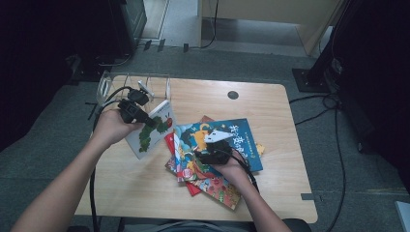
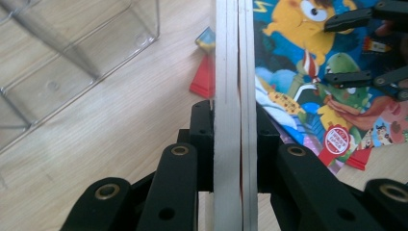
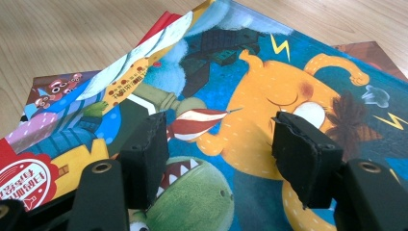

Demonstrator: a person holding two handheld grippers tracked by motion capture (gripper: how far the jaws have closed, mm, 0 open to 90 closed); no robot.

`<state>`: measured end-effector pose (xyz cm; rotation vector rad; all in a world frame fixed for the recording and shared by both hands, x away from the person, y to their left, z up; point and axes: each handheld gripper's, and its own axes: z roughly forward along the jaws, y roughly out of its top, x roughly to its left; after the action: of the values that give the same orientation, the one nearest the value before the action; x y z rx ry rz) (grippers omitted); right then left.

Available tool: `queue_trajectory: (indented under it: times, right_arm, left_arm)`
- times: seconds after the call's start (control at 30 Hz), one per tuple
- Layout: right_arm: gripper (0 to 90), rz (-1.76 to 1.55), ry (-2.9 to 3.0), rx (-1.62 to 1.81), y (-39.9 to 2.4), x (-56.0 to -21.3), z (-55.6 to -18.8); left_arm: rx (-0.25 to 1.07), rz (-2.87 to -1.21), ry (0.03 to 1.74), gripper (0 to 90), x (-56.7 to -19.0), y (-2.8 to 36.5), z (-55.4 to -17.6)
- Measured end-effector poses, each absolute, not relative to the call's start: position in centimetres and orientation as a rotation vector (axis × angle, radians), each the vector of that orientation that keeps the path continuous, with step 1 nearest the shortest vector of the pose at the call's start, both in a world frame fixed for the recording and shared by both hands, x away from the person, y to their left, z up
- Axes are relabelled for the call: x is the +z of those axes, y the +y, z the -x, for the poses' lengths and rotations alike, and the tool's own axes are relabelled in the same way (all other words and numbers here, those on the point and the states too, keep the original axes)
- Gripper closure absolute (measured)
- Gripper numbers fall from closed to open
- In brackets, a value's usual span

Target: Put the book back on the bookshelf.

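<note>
While clamped in the left tongs [image 2: 235, 144], a thin white caterpillar book [image 1: 153, 128]; right tongs [image 3: 219, 154] agape.

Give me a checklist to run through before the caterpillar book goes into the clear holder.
1. Left gripper shut on the caterpillar book: ok, jaws clamp its edge.
2. Book lifted off the table: ok, held tilted.
3. Clear holder has an open slot: ok, compartments look bare.
4. Right gripper free of the pile: ok, open above the monster book.
5. Book lined up with a slot: not ok, it sits beside the holder.
</note>
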<state>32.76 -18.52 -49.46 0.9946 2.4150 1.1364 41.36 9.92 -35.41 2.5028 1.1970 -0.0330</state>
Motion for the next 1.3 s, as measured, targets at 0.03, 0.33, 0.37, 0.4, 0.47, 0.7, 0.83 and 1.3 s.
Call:
queue_trajectory:
  times: [0.03,0.33,0.37,0.4,0.47,0.7,0.83,1.3]
  right_arm:
    - [36.9,-0.993,2.416,1.136,-18.5,-49.5,-32.8]
    - [36.0,-0.993,2.42,1.133,-18.5,-49.4,-33.1]
    - [36.0,-0.991,2.421,1.133,-18.5,-49.4,-33.2]
    - [35.9,-0.993,2.421,1.133,-18.5,-49.4,-33.3]
    - [35.9,-0.996,2.42,1.132,-18.5,-49.4,-33.3]
    - [35.8,-0.994,2.416,1.131,-18.4,-49.5,-33.4]
    - [35.9,-0.995,2.416,1.131,-18.4,-49.5,-33.5]
    - [35.9,-0.995,2.414,1.13,-18.4,-49.5,-33.5]
  left_arm:
    - [-0.033,-2.505,1.199,78.0,-35.5,10.1,-41.4]
    - [-0.053,-2.408,1.349,78.0,-36.4,11.9,-41.8]
    - [-0.056,-2.389,1.379,78.0,-36.5,12.1,-41.8]
    - [-0.053,-2.377,1.4,78.1,-36.7,12.2,-41.9]
    - [-0.049,-2.375,1.428,78.1,-37.0,12.3,-42.0]
    - [-0.056,-2.332,1.489,78.1,-37.3,12.3,-42.6]
    - [-0.101,-2.306,1.511,78.1,-37.2,12.0,-43.2]
    - [-0.02,-2.294,1.603,78.1,-37.1,11.2,-44.9]
